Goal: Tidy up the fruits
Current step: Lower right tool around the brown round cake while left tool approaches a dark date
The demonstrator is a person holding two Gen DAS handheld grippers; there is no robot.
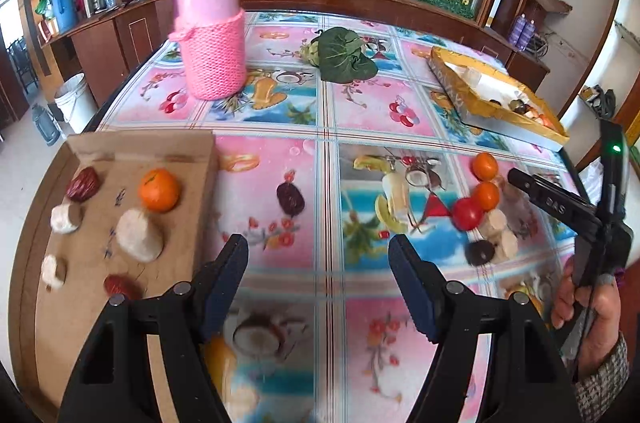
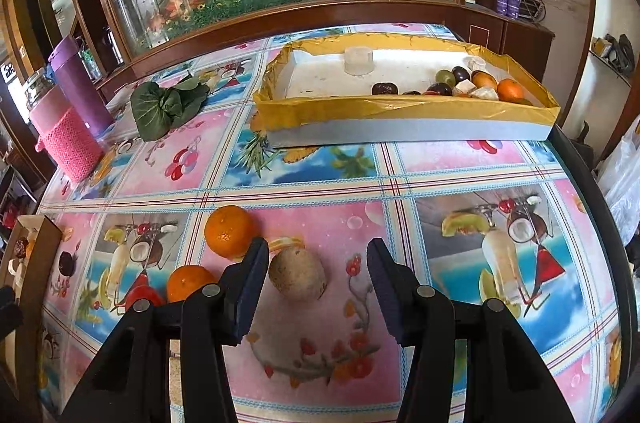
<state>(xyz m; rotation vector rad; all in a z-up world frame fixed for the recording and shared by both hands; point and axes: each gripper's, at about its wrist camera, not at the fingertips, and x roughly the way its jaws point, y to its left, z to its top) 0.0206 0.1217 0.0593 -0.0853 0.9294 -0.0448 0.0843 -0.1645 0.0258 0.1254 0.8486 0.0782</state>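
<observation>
My left gripper point(image 1: 318, 255) is open and empty above the table, just right of a cardboard tray point(image 1: 176, 151). The tray holds an orange point(image 1: 159, 189), red dates point(image 1: 83, 184) and white pieces point(image 1: 140, 235). A dark date point(image 1: 291, 199) lies on the table ahead. My right gripper point(image 2: 318, 263) is open around a brown kiwi point(image 2: 297, 274), with no contact visible. Two oranges point(image 2: 229, 231) and a tomato point(image 2: 145, 294) lie to its left. The same pile shows in the left wrist view point(image 1: 482, 199), beside my right gripper point(image 1: 552, 203).
A gold-rimmed white box point(image 2: 408, 111) with several fruits stands at the back right. A pink knit-sleeved jar point(image 1: 211, 23), a purple flask point(image 2: 78, 87) and a leafy green point(image 2: 166, 107) stand at the back. The table edge point(image 2: 600, 207) runs along the right.
</observation>
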